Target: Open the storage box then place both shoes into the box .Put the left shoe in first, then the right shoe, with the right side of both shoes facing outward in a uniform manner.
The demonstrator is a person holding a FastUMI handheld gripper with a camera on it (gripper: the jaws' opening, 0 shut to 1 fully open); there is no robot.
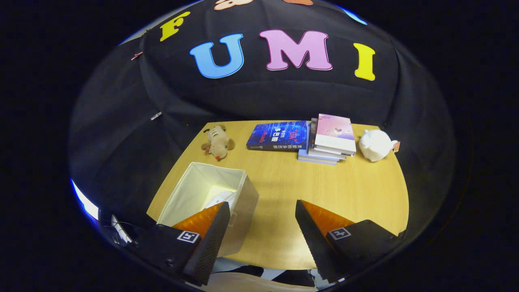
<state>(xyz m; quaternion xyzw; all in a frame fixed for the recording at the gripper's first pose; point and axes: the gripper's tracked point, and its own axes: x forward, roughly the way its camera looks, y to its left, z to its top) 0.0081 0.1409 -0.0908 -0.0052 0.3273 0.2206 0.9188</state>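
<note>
Storage box, a cream fabric cube standing open on the pale wooden bench, sits by the left finger with something white inside; the gripper hovers above, jaws spread wide, holding nothing.

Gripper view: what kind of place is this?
Likely a staged recording booth: black cloth wall behind a wooden table with props, namely books, plush toys, an open storage box. Gripper open, empty.
</note>
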